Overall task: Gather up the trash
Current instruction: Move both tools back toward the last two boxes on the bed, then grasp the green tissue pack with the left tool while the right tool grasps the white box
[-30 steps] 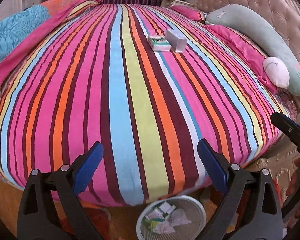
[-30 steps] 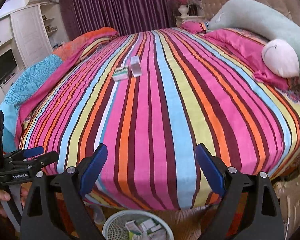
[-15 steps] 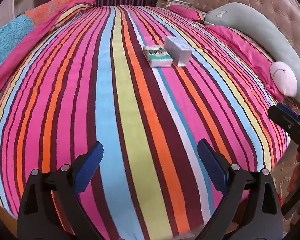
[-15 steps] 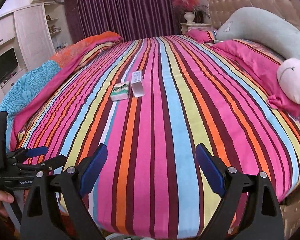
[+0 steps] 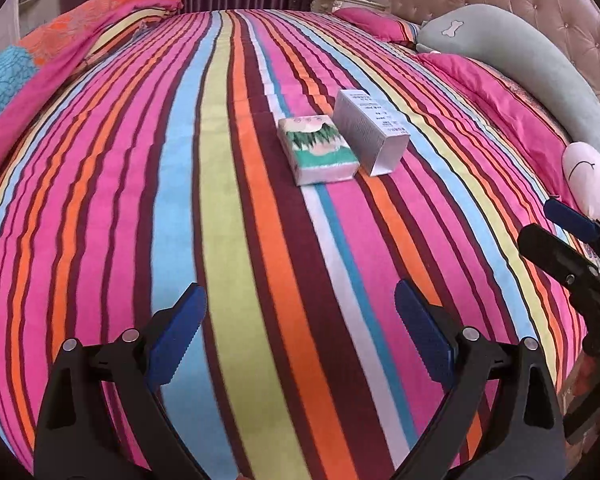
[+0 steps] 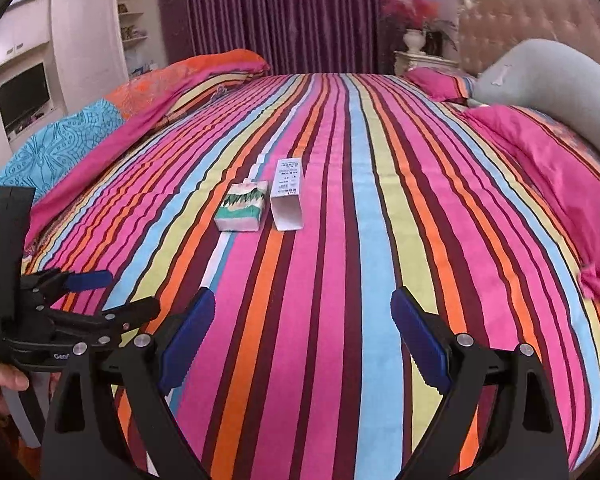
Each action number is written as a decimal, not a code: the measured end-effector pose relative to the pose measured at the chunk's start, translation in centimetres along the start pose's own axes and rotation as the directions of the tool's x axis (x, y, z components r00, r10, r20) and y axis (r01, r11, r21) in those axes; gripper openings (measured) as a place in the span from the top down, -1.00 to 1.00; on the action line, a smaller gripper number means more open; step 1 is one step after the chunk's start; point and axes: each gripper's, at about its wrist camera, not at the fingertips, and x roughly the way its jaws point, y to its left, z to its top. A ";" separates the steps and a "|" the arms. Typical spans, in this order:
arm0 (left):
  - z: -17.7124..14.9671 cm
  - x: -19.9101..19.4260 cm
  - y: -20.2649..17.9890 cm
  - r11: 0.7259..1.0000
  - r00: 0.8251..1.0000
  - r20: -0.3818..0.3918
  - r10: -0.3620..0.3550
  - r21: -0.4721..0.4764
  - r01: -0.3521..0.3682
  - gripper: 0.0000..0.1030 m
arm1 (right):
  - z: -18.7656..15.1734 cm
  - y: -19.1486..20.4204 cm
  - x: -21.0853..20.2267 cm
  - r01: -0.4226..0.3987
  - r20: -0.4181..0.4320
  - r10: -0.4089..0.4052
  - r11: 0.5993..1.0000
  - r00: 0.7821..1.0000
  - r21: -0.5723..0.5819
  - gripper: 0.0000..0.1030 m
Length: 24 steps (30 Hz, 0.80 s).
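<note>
Two small cartons lie side by side on the striped bedspread (image 5: 228, 208): a green-and-white printed packet (image 5: 318, 148) and a plain white box (image 5: 370, 130) with an open end, to its right. The right wrist view shows the same packet (image 6: 242, 208) and white box (image 6: 287, 194) in mid-bed. My left gripper (image 5: 298, 330) is open over the bed's near part, nothing between its blue pads. My right gripper (image 6: 303, 334) is open too, empty, well short of the cartons. Each gripper shows in the other's view: the right gripper's fingers (image 5: 572, 232) at right, the left gripper's fingers (image 6: 88, 280) at left.
A long grey bolster (image 5: 540, 68) with a white round cushion (image 5: 590, 180) and pink pillows (image 6: 548, 152) line the right side by the tufted headboard (image 5: 540, 4). A folded blue-and-orange quilt (image 6: 80, 136) lies along the left. A hand (image 6: 0, 384) holds the left gripper.
Both grippers have moved forward over the bed toward the two cartons, which now look larger. The wastebasket at the bed's foot has dropped out of view. Both stay open.
</note>
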 end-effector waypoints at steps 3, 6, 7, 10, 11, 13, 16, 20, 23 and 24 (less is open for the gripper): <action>1.1 1.2 -0.4 1.000 1.000 -0.009 0.002 0.014 -0.002 -0.79 | 0.7 -0.2 0.9 0.001 -0.005 -0.001 1.000 1.000 -0.007 -0.66; 2.3 2.1 -0.6 1.000 1.000 -0.013 -0.003 0.022 0.004 -0.79 | 1.5 -0.4 2.2 -0.007 -0.016 0.007 1.000 1.000 -0.010 -0.66; 2.8 2.4 -0.6 1.000 1.000 -0.008 -0.006 0.023 0.006 -0.79 | 2.0 -0.5 3.1 -0.021 -0.034 0.021 1.000 0.999 -0.003 -0.66; 4.0 3.0 -0.6 1.000 1.000 -0.001 -0.011 0.016 0.011 -0.79 | 2.9 -0.8 4.2 -0.029 -0.047 0.029 1.000 0.998 -0.002 -0.66; 4.3 3.2 -0.6 1.000 1.000 0.002 -0.015 0.013 0.014 -0.79 | 3.2 -0.8 4.7 -0.031 -0.050 0.031 1.000 0.998 -0.004 -0.66; 4.9 3.6 -0.5 1.000 1.000 0.005 -0.010 0.004 0.010 -0.79 | 3.7 -0.8 5.4 -0.036 -0.056 0.035 0.999 0.998 -0.004 -0.66; 5.7 4.3 -0.1 1.000 1.000 0.000 -0.026 -0.012 0.026 -0.79 | 4.7 -1.2 6.7 -0.040 -0.061 0.041 0.999 0.997 0.016 -0.66; 6.4 5.4 -0.2 0.999 1.000 -0.006 -0.019 0.026 0.019 -0.79 | 5.1 -1.2 7.9 -0.047 -0.068 0.048 0.999 0.997 0.015 -0.65; 7.0 6.3 0.0 0.999 0.999 -0.017 -0.032 0.040 0.033 -0.79 | 5.9 -1.3 9.1 -0.065 -0.080 0.066 0.998 0.995 0.013 -0.65; 7.2 6.6 0.0 0.998 0.999 -0.019 -0.036 0.043 0.037 -0.79 | 6.0 -1.5 9.2 -0.064 -0.079 0.065 0.998 0.995 0.015 -0.66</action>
